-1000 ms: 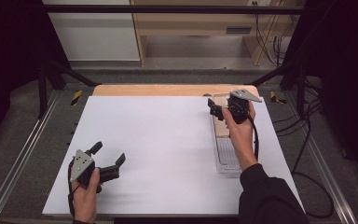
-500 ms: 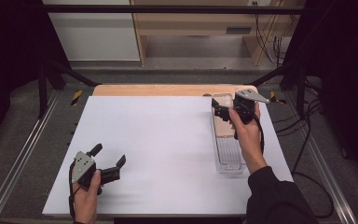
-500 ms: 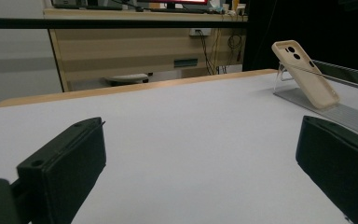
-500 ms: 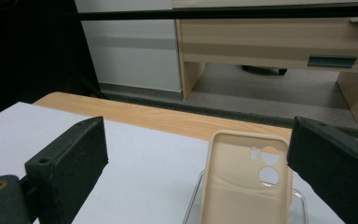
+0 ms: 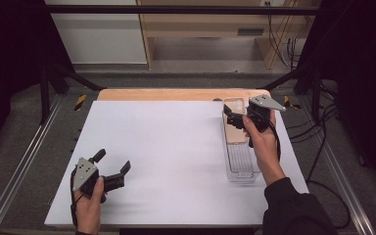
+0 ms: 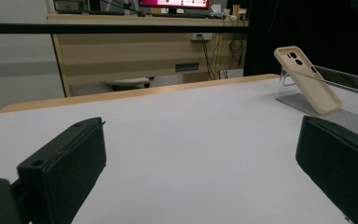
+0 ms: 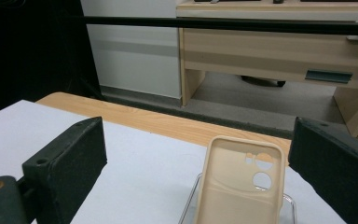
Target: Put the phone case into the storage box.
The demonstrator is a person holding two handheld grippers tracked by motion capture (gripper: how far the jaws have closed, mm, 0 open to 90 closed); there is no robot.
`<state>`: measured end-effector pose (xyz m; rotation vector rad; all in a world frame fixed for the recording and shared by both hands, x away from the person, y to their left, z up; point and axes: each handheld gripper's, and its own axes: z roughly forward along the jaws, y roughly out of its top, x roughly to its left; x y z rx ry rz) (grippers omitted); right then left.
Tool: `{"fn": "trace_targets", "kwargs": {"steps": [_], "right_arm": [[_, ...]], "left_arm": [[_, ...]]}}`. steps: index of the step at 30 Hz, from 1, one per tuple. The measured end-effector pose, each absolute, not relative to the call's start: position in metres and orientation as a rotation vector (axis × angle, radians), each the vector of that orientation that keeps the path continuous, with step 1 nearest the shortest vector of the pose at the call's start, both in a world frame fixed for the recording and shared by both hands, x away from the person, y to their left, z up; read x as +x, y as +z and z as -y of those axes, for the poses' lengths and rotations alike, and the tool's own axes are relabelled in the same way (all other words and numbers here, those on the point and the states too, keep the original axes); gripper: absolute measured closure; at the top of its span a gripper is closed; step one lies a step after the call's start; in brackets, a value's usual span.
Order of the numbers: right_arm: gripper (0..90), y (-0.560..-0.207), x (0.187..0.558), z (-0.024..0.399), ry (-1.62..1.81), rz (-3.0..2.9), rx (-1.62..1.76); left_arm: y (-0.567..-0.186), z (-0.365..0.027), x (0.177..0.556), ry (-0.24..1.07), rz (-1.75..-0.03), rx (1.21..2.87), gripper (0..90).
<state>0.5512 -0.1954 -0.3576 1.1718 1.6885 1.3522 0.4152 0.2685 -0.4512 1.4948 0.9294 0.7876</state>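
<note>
A beige phone case (image 5: 235, 131) (image 7: 240, 189) leans upright, camera holes at the top, on a clear plastic tray (image 5: 241, 164) at the table's right side. My right gripper (image 5: 231, 115) (image 7: 198, 140) is open just behind the case's top, its jaws standing wide on either side without touching it. Near the front left corner my left gripper (image 5: 112, 162) (image 6: 200, 140) hovers open and empty over the white table top (image 5: 166, 147). Far off in the left gripper view, the case (image 6: 309, 80) leans on the tray (image 6: 300, 101).
A strip of wooden table edge (image 5: 176, 94) runs along the back of the white surface. Metal rails (image 5: 24, 161) flank the table. Cables (image 5: 318, 127) trail at the right. A wooden desk (image 7: 270, 51) stands beyond the table.
My right gripper has drifted slightly to the right above the case, still open. The left gripper has hardly moved.
</note>
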Motion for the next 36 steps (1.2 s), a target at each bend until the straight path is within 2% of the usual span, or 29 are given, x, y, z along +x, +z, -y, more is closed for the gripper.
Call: {"fn": "trace_targets", "kwargs": {"steps": [13,36], "right_arm": [[4.6,-0.357,0.542,0.193,1.317,-1.732,1.135],[5.8,-0.349,0.526,0.211,1.365,-1.699,1.172]], "left_arm": [[-0.451,-0.275,0.416,0.792,-0.945,1.480,1.4],[-0.451,-0.285,0.413,0.804,-0.978,1.463,1.5]]}}
